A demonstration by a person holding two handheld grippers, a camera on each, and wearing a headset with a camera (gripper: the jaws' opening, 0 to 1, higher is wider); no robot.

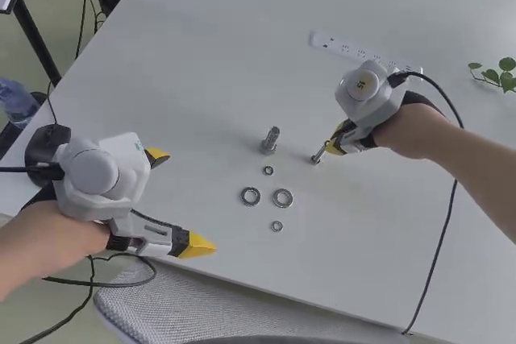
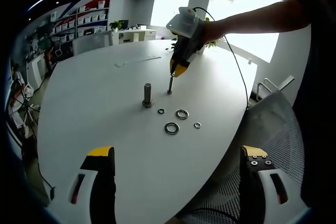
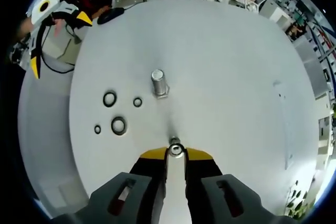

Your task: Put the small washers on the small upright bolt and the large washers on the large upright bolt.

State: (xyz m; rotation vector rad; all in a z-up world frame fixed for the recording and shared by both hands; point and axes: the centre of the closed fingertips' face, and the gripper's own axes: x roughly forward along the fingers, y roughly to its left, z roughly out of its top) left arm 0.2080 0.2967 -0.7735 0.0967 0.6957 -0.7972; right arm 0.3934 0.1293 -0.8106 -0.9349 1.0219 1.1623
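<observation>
- The right gripper (image 1: 332,149) angles down from the right, jaws clenched on the small bolt (image 1: 318,157), which stands on the tabletop (image 1: 201,78).
- The left gripper (image 1: 179,199) hovers over the near edge, jaws released and wide apart.
- Four washers (image 1: 251,196) lie flat near the large bolt (image 1: 271,140).

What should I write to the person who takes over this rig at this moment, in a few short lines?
Left gripper: open, holding nothing, near the table edge.
Right gripper: shut on the small bolt, which stands upright.
Large bolt: upright beside it, bare.
Far small washer lies by the large bolt, and near small washer lies closest to the person. Left large washer and right large washer lie flat between them.
Done: no washer is on a bolt yet.
Left: all four washers.
</observation>
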